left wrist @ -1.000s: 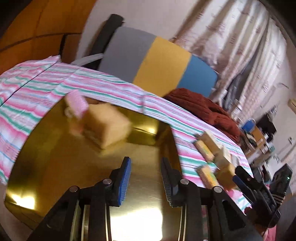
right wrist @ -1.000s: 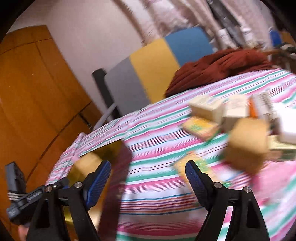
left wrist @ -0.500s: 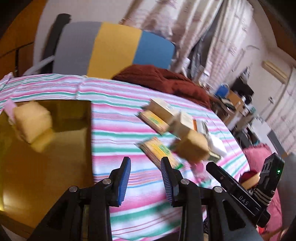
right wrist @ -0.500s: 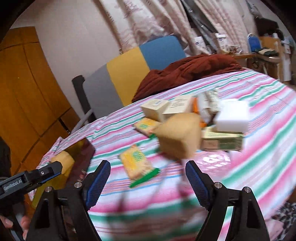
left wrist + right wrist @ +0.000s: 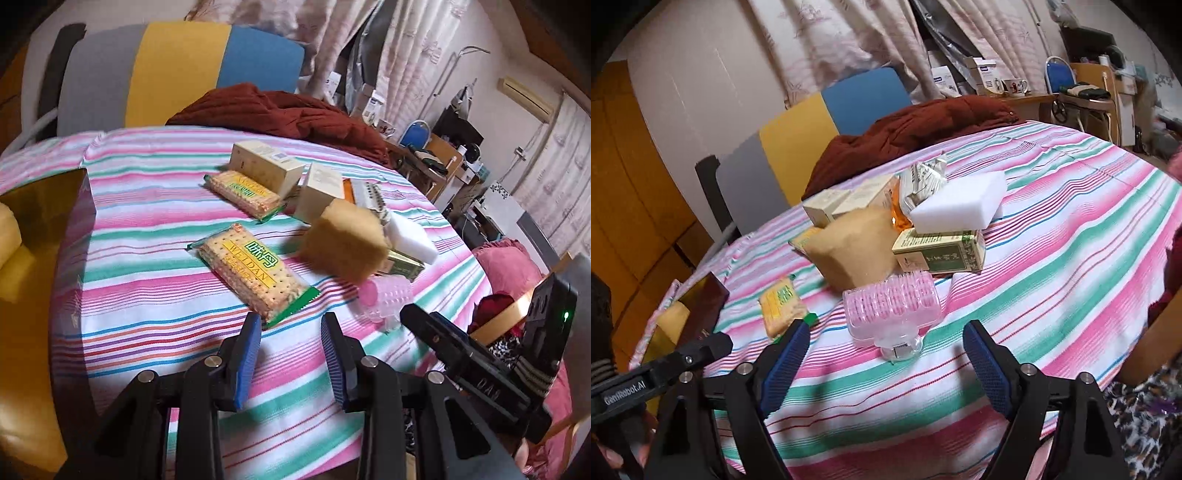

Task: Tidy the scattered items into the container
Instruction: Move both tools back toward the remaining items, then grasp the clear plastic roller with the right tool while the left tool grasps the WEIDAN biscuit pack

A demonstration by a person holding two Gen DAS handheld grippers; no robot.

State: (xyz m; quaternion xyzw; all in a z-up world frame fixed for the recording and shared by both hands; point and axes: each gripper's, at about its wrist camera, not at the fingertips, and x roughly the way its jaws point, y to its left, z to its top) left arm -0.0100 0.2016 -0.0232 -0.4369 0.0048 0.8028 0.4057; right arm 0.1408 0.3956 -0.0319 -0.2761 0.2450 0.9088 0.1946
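Observation:
A gold container [image 5: 40, 280] sits at the left on the striped cloth, with a yellow sponge [image 5: 9, 236] inside; it also shows in the right wrist view [image 5: 698, 310]. My left gripper [image 5: 291, 343] is open and empty, just short of a Weidan cracker pack [image 5: 251, 269]. A tan sponge [image 5: 345, 245] and pink hair rollers [image 5: 384, 299] lie right of it. My right gripper [image 5: 882, 354] is wide open and empty, with the pink rollers [image 5: 892, 308] just ahead between its fingers. Behind them lie the tan sponge [image 5: 855, 249], a green box [image 5: 940, 253] and a white foam block [image 5: 956, 206].
A second cracker pack [image 5: 245, 192], two cream boxes [image 5: 266, 166] and a snack packet [image 5: 921, 181] lie farther back. A dark red cloth [image 5: 280, 110] and a chair [image 5: 166, 70] stand behind the table. The table edge runs near both grippers.
My left gripper has swung right from over the gold container to the scattered items. My right gripper has turned toward the pile, and the pink rollers now sit before it.

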